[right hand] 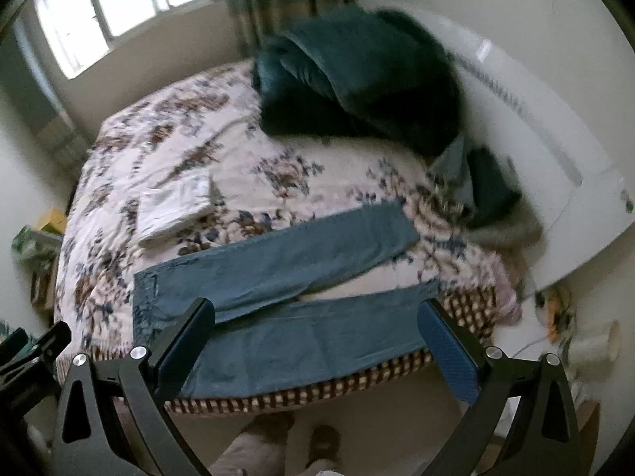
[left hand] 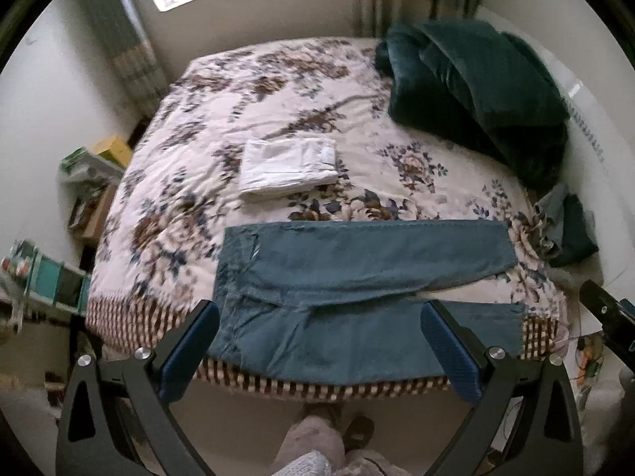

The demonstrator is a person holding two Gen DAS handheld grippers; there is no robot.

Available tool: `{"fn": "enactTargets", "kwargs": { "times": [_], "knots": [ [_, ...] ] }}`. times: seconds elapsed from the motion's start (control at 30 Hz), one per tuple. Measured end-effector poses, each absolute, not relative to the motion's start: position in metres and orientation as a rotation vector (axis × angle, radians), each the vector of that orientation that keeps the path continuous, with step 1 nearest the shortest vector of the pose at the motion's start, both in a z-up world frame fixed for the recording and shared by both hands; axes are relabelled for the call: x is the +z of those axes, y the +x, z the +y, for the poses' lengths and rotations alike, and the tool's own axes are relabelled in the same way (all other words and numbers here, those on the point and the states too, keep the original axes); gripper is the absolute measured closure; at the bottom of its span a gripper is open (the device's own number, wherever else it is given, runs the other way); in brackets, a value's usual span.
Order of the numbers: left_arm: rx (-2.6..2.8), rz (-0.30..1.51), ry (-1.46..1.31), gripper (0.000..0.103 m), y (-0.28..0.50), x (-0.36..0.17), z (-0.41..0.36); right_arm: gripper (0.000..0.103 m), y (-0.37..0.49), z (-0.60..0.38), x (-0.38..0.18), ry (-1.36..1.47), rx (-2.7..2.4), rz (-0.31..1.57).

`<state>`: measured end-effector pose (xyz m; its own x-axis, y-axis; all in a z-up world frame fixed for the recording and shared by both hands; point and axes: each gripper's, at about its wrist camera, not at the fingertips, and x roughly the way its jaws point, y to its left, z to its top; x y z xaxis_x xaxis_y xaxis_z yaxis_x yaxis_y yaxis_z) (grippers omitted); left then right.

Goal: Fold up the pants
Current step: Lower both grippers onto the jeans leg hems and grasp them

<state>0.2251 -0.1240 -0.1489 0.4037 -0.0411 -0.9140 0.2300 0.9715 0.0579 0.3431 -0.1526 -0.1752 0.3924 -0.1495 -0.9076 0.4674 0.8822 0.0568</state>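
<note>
Pants [left hand: 357,273] flat on bed [left hand: 278,91] (both grippers wide).

- The left gripper [left hand: 319,343] has its two blue pads wide apart, holding nothing.
- Blue-green cloth pants [left hand: 357,277] lie flat on the flowery bed cover [left hand: 190,182].
- A folded white cloth [left hand: 289,168] lies behind them.
</note>
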Motion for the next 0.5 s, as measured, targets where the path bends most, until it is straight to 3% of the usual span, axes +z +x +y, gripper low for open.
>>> {"fn": "enactTargets", "kwargs": {
  "times": [0.23,0.5],
  "knots": [
    [-0.168,1.121,0.351,0.0,0.323,-0.242,-0.166,0.0,0.452,-0.19,-0.286,0.268,-0.476,1.131],
    [-0.229,1.247,0.604,0.0,0.418,-0.436,-0.226,0.0,0.586,-0.25,-0.503,-0.033,-0.359,1.477]
  ]
}}
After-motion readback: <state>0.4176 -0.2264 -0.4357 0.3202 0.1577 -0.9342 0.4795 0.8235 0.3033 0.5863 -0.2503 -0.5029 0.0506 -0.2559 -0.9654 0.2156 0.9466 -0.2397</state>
